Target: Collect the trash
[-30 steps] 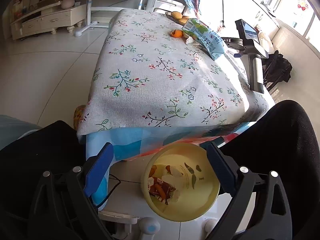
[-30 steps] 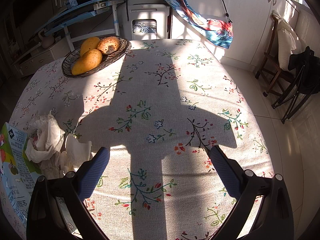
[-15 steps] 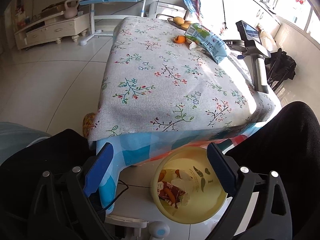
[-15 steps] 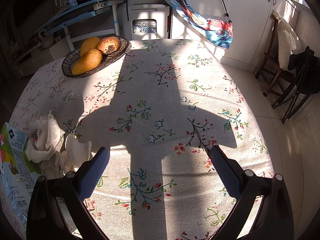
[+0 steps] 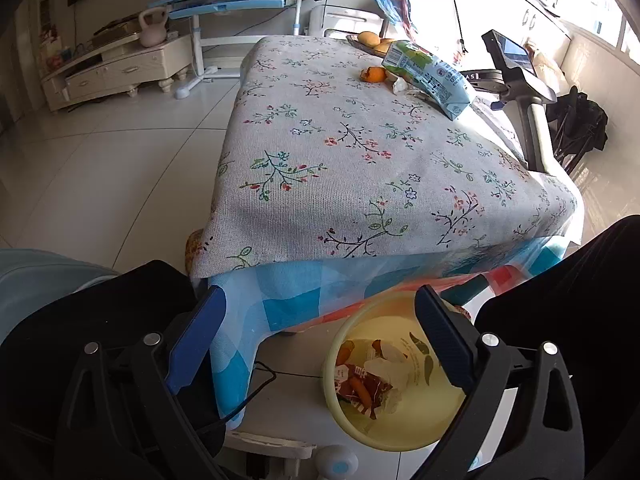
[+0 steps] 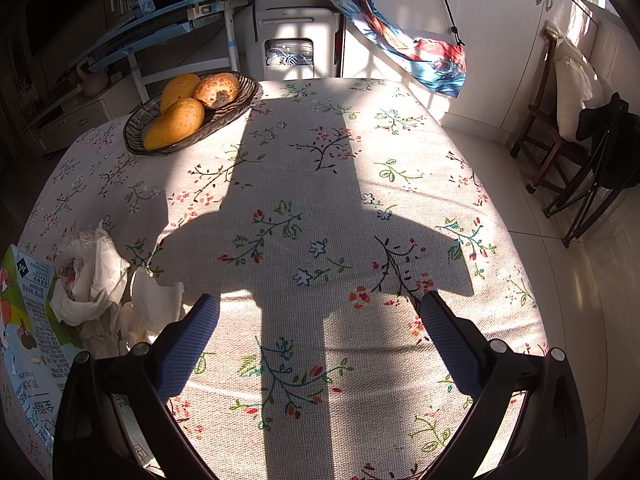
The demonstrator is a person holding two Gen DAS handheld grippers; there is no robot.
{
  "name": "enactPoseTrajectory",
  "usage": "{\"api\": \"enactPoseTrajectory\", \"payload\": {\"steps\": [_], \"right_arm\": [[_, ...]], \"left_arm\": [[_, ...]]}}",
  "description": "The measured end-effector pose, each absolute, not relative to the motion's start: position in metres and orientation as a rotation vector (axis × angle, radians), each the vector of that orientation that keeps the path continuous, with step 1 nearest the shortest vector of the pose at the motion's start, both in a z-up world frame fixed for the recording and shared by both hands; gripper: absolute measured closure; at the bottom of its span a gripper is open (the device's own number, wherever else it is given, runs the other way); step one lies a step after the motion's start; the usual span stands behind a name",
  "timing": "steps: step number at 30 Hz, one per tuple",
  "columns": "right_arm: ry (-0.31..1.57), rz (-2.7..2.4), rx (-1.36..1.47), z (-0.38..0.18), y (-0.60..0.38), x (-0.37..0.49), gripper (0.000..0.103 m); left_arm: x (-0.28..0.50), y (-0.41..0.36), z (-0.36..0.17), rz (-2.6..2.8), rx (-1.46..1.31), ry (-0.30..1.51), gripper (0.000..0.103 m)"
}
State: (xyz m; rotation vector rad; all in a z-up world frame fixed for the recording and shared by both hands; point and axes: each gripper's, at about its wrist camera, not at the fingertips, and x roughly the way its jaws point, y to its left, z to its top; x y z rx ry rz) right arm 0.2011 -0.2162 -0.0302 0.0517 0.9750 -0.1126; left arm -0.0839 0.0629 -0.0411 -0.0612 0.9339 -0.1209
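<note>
A yellow bin (image 5: 400, 424) stands on the floor below the table's near edge, holding a red wrapper (image 5: 360, 388) and white scraps. My left gripper (image 5: 320, 320) hangs open above it, empty. On the flowered tablecloth (image 5: 340, 152) far off lie an orange peel (image 5: 374, 75), crumpled tissue (image 5: 400, 86) and a green-and-blue carton (image 5: 432, 76). In the right wrist view the crumpled tissues (image 6: 100, 280) and the carton (image 6: 28, 328) lie at the left, just beside the left finger. My right gripper (image 6: 320, 312) is open over bare cloth, holding nothing.
A dark bowl (image 6: 224, 114) of mangoes sits at the table's far left corner. A person's black-clad legs (image 5: 560, 280) flank the bin. A treadmill console (image 5: 516, 64) stands right of the table; wooden chair (image 6: 556, 128) and folding rack (image 6: 600, 176) stand on the floor.
The left gripper has risen and drawn back, so the table and bin sit lower and further right in its view. The right gripper has not moved.
</note>
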Motion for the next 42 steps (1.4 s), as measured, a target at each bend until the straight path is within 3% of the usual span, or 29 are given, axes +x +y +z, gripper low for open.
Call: {"api": "enactPoseTrajectory", "payload": {"steps": [9,17,25,29,34,39,40,42], "right_arm": [[0.975,-0.112,0.052,-0.030,-0.216,0.201,0.007],[0.975,-0.111,0.052,-0.030,-0.217,0.201,0.007],[0.978,-0.084,0.060,-0.030,-0.218,0.202,0.006],[0.936,0.096,0.248,0.000,-0.229,0.193,0.006],[0.806,0.424,0.018,0.043,-0.180,0.154,0.006],[0.812,0.519,-0.293,0.022,-0.118,0.132,0.006],[0.823,0.533,-0.299,0.017,-0.111,0.133,0.011],[0.877,0.560,-0.273,0.008,-0.104,0.140,0.043]], "left_arm": [[-0.059,0.061,-0.017,-0.135,-0.097,0.860,0.011],[0.022,0.034,0.032,-0.144,0.064,0.742,0.011],[0.110,-0.011,0.013,-0.177,0.234,0.741,0.011],[0.138,-0.021,0.007,-0.182,0.258,0.738,0.011],[0.161,-0.012,-0.003,-0.184,0.261,0.767,0.011],[0.175,0.000,-0.003,-0.168,0.208,0.784,0.011],[0.177,0.000,-0.003,-0.167,0.211,0.783,0.011],[0.180,-0.005,-0.005,-0.174,0.222,0.786,0.011]]}}
